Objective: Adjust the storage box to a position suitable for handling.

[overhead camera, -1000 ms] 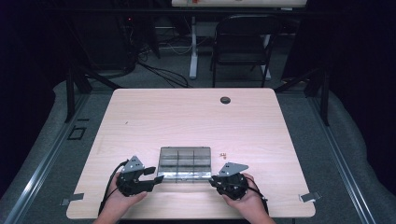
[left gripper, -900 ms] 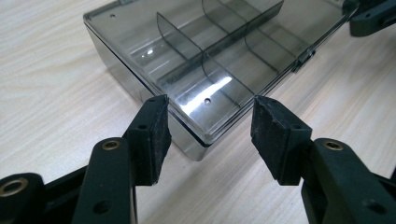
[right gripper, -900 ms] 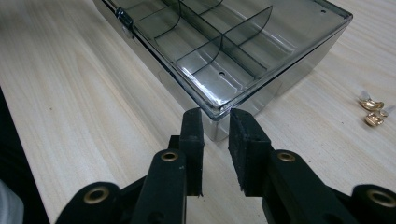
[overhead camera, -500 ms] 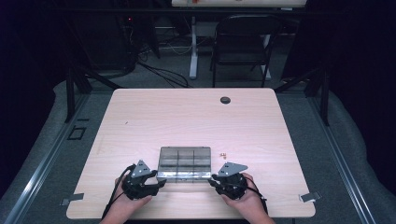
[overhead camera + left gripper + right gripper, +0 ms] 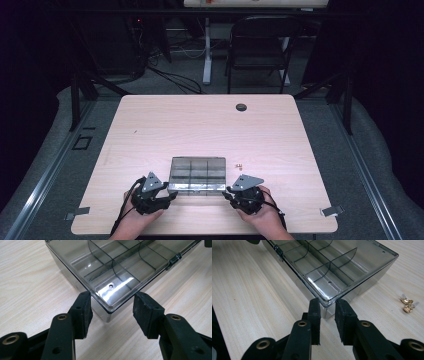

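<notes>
Compartment box (image 5: 198,174) of smoky clear plastic, lid shut, flat on the light wood table (image 5: 200,130) near its front edge, between two hand-held grippers.

Left gripper (image 5: 112,308) at the box's near left corner, fingers (image 5: 82,312) spread wide to either side of that corner, not pressing it. Right gripper (image 5: 327,312) at the near right corner, fingers (image 5: 315,315) narrow, with the corner's tip just at the gap; contact cannot be told. Curved dividers visible through the lid, compartments looking bare, small latch (image 5: 175,258) on the front edge. Two small brass wing nuts (image 5: 407,304) on the table just right of the box, apart from it. Round black grommet (image 5: 241,107) near the table's far edge.
</notes>
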### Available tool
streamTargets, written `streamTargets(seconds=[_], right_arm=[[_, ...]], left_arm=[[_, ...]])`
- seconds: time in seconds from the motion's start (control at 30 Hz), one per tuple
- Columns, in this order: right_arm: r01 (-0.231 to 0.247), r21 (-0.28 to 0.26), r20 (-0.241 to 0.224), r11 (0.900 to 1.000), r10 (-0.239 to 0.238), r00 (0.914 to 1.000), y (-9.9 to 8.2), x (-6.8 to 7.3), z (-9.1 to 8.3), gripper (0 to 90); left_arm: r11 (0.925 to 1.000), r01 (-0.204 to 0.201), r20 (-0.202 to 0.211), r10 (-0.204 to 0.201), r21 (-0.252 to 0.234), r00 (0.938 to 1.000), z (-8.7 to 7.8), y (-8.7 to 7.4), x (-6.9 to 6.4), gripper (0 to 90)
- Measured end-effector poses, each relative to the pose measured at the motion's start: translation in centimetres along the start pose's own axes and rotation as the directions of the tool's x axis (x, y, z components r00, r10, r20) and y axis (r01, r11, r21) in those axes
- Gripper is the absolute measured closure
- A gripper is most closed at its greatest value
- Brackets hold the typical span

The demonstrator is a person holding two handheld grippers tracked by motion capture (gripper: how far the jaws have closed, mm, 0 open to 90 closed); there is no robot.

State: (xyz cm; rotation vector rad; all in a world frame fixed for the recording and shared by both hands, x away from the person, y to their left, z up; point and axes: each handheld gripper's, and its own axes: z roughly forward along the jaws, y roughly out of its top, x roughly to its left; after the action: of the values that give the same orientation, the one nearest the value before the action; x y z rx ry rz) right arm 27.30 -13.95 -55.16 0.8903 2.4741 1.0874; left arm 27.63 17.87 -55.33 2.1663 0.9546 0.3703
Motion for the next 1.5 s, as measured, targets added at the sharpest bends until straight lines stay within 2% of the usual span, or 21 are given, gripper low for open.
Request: streamTargets(seconds=[0.1,0.27,0.47,0.63,0.73,0.9,1.17,1.33,1.5], right_arm=[[-0.002,0.004,-0.005,1.0000,0.002,1.0000,0.0,-0.1,-0.1,75.4],[-0.019,-0.021,-0.015,0.9996,0.018,0.9997,0.0,-0.1,-0.1,76.9],[-0.020,-0.023,-0.016,0.9995,0.020,0.9997,0.1,-0.1,-0.2,76.7],[-0.035,-0.042,-0.024,0.9985,0.034,0.9991,0.1,-0.2,-0.3,76.0],[-0.041,-0.050,-0.027,0.9979,0.039,0.9989,0.2,-0.3,-0.4,75.4],[-0.056,-0.073,-0.034,0.9958,0.054,0.9980,0.3,-0.3,-0.5,74.9],[-0.081,-0.076,-0.026,0.9939,0.079,0.9965,0.5,-0.4,-0.4,73.2],[-0.128,-0.099,-0.021,0.9868,0.126,0.9917,0.6,-0.7,-0.3,71.1],[-0.157,-0.095,-0.010,0.9829,0.157,0.9875,0.7,-1.1,-0.1,70.0]], left_arm=[[1.0000,0.001,-0.002,-0.001,0.001,1.0000,0.0,0.0,0.0,49.9],[0.9993,0.033,0.018,-0.033,-0.018,0.9993,-0.2,0.0,0.2,52.4],[0.9987,0.044,0.029,-0.044,-0.025,0.9986,-0.4,0.1,0.3,52.6],[0.9985,0.038,0.021,-0.037,-0.039,0.9991,-0.6,0.2,0.3,51.8],[0.9981,0.033,0.000,-0.033,-0.052,0.9995,-0.7,0.2,0.3,51.6],[0.9965,0.009,-0.009,-0.010,-0.083,0.9999,-1.1,0.4,0.2,51.0],[0.9924,0.003,-0.015,-0.005,-0.123,0.9999,-1.5,0.7,0.3,52.6],[0.9892,0.001,-0.015,-0.003,-0.146,0.9999,-1.8,0.8,0.5,54.9],[0.9874,0.002,-0.021,-0.006,-0.158,0.9998,-1.9,0.9,0.4,56.0]])
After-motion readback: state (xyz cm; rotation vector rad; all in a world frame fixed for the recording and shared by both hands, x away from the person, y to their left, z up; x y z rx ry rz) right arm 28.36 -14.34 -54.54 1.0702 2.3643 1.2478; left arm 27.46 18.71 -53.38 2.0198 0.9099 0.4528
